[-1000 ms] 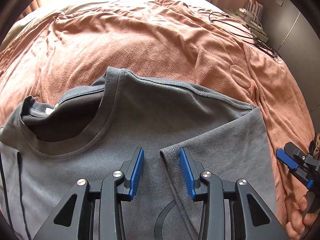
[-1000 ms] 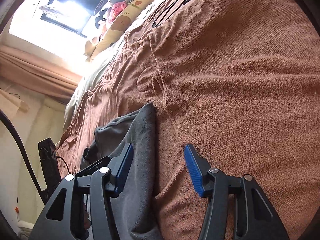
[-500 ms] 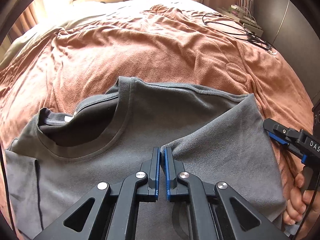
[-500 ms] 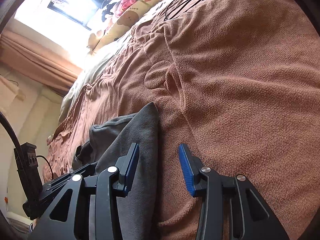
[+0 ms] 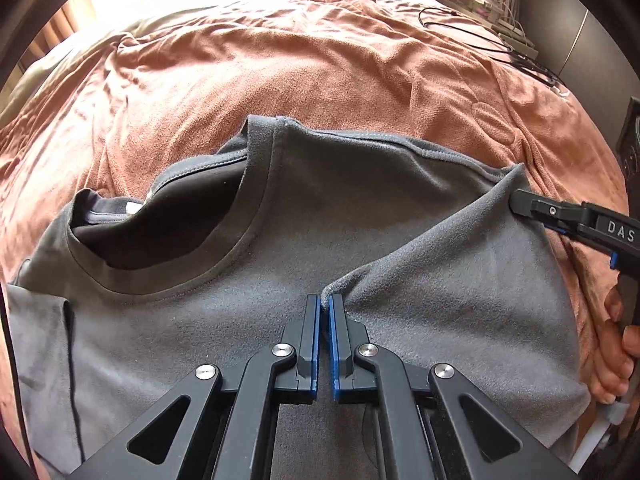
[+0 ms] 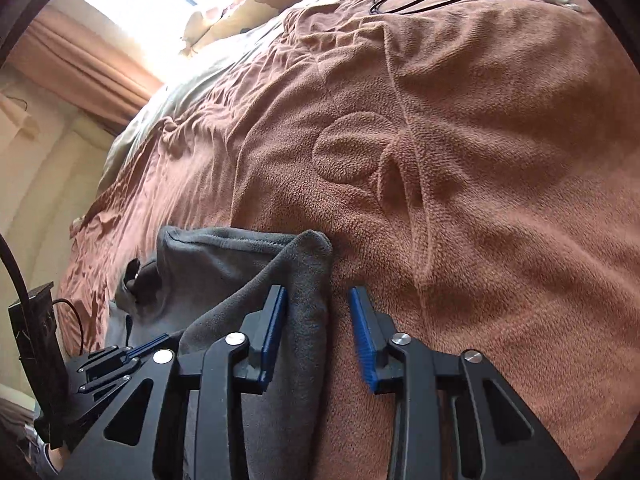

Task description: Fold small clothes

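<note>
Left wrist view: our left claw has snapped closed since a second ago, when its jaws stood wide on either side of a fold. Now the blue pads pinch the raised corner of the sleeve flap, so we hold that edge of the grey shirt. The shirt lies spread on the blanket of the bed, neck opening to the left, sleeve folded in toward the chest. At the right edge our right claw has come in from the side; a second ago it was low by the sleeve's outer edge, now its tip sits at the shoulder corner, with the hand on its handle below.

Right wrist view: the right claw has just been closing, its jaws narrower than before. A ridge of shirt runs up between them. The left pad touches the cloth; the right pad stands clear over the blanket, so it is not yet a grip.

We judge that one corner is secured and the second pinch is nearly made, after which both corners can be lifted for the next fold.
</note>
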A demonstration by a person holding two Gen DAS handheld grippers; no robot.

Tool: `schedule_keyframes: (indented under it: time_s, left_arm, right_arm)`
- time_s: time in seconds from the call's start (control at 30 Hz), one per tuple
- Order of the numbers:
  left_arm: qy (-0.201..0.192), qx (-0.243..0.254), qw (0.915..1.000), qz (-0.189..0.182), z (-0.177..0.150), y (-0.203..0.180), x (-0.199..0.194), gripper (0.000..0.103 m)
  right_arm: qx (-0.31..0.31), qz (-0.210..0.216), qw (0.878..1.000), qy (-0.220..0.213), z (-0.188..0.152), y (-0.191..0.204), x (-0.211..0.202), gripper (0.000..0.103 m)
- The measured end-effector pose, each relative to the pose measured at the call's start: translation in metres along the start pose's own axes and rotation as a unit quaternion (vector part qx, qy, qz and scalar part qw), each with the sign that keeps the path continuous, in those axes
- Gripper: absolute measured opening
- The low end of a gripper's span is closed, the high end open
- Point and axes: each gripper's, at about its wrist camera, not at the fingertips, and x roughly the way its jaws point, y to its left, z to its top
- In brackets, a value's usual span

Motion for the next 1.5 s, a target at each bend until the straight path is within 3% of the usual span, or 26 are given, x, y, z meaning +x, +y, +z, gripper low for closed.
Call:
schedule_keyframes:
  time_s: [0.1,0.33,0.57,0.67,0.73,0.93,1.0,1.2,1.5]
  left_arm:
    - [0.014,-0.001,0.9999,0.006,-0.003,0.000,-0.002,0.003]
    - [0.021,-0.027,0.9993,-0.016,-0.008,0.008,-0.009,0.002]
    - [-0.002,-0.049,0.9981,-0.038,-0.005,0.022,-0.023,0.002]
    - [-0.006,-0.045,0.9982,-0.039,-0.002,0.023,-0.029,0.002]
    - [-0.005,-0.044,0.9982,-0.041,-0.002,0.024,-0.032,0.002]
    - [-0.006,-0.041,0.9987,-0.031,0.002,0.027,-0.039,0.002]
    - [-0.004,-0.040,0.9988,-0.030,0.002,0.027,-0.038,0.002]
    - [0.016,-0.038,0.9989,-0.022,-0.001,0.028,-0.018,0.002]
    - [0.024,-0.057,0.9979,-0.020,-0.003,0.032,0.001,0.003]
  right_arm:
    - [-0.032,-0.016,0.999,0.015,0.010,0.008,0.003,0.011]
    - [-0.052,-0.005,0.999,0.012,0.015,0.023,-0.007,0.011]
    - [-0.042,0.012,0.999,0.015,0.014,0.019,-0.010,0.011]
    - [-0.027,0.030,0.999,0.005,0.016,0.012,-0.016,0.026]
    - [-0.018,0.034,0.999,-0.008,0.016,0.008,-0.022,0.051]
    - [-0.011,0.032,0.999,-0.008,0.013,0.006,-0.020,0.051]
    - [-0.014,0.027,1.000,0.003,0.012,0.007,-0.014,0.049]
    - [-0.026,-0.016,0.999,0.030,0.016,0.009,0.010,0.020]
    - [-0.042,-0.044,0.998,0.016,0.017,0.017,0.011,0.019]
